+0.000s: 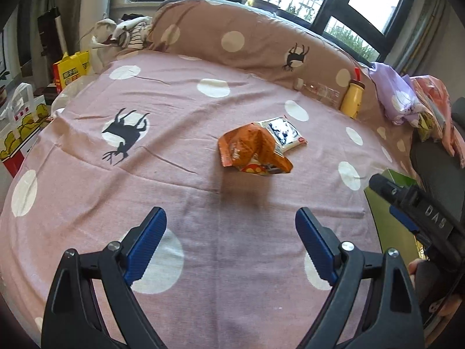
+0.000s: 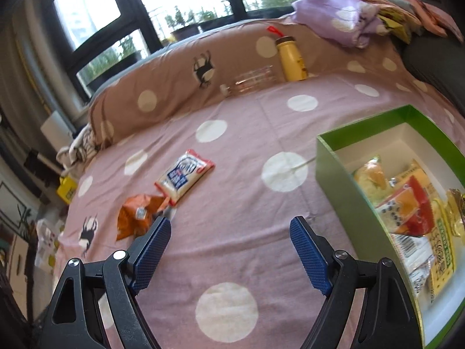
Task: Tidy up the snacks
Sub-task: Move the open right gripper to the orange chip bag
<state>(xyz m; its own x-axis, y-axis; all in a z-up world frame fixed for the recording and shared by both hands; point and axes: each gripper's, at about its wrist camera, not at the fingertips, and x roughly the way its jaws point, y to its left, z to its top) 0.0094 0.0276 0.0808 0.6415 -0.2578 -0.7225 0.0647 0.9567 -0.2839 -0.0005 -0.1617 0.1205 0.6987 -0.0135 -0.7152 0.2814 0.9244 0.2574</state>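
An orange snack bag (image 1: 252, 151) lies on the pink dotted bedspread (image 1: 174, 157), partly over a white-and-blue snack packet (image 1: 286, 133). Both show in the right wrist view, the orange bag (image 2: 139, 213) left of the white packet (image 2: 184, 176). My left gripper (image 1: 231, 224) is open and empty, short of the orange bag. My right gripper (image 2: 229, 231) is open and empty above the bedspread, left of a green box (image 2: 334, 171) that holds several snack packets (image 2: 407, 212). The box edge (image 1: 386, 203) and the right gripper's body (image 1: 412, 203) show at the left view's right side.
A brown dotted pillow (image 1: 247, 40) runs along the far side. A yellow bottle (image 2: 290, 58) and a clear bottle (image 2: 250, 83) lie against it. Folded clothes (image 2: 348, 20) sit at the far right. Bags (image 1: 69, 69) stand beside the bed's left edge.
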